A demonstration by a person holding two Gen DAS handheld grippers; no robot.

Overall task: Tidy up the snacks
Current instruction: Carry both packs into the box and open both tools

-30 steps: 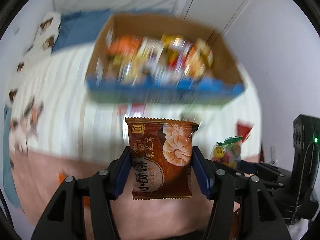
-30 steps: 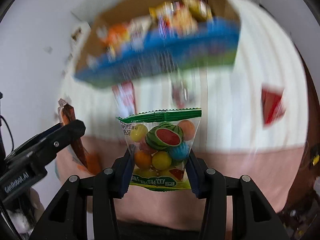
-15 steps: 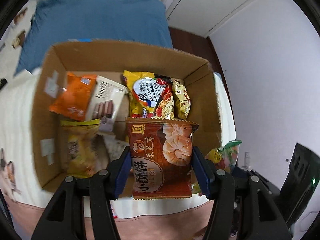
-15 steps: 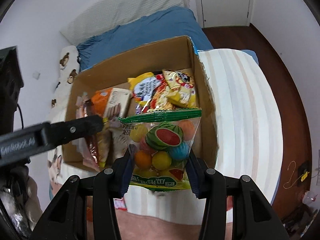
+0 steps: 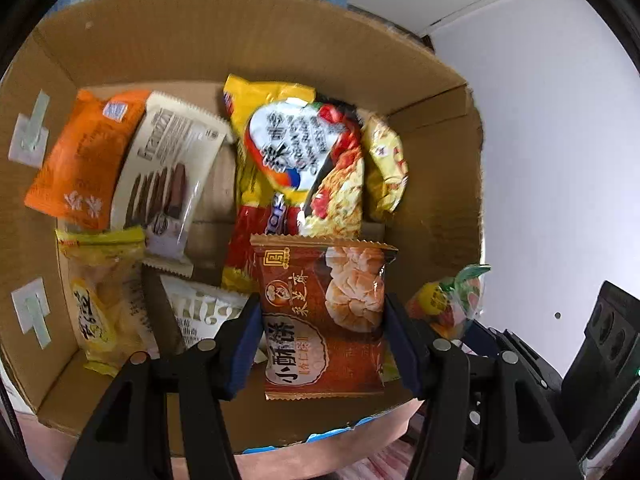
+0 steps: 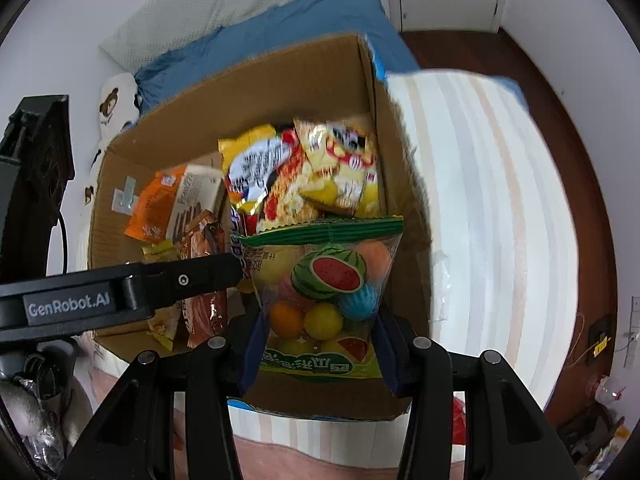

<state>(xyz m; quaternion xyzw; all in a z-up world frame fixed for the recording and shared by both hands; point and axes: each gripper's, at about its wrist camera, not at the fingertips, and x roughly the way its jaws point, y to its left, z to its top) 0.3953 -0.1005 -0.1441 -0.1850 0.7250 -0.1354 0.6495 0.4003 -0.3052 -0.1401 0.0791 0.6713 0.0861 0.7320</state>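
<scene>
My left gripper is shut on a brown pastry packet, upright over the near part of an open cardboard box. My right gripper is shut on a clear bag of fruit-coloured candy balls above the box's near right corner. In the box lie an orange packet, a white biscuit packet, a noodle bag and yellow bags. The left gripper's arm crosses the right wrist view; the candy bag shows at the right of the left wrist view.
The box stands on a bed with a striped sheet, a blue pillow behind it. Wooden floor and a white wall lie to the right. A bare patch of box floor shows between the packets.
Both grippers have travelled forward from the bed's near edge to over the box and come lower, each keeping its packet. The box now fills both views.
</scene>
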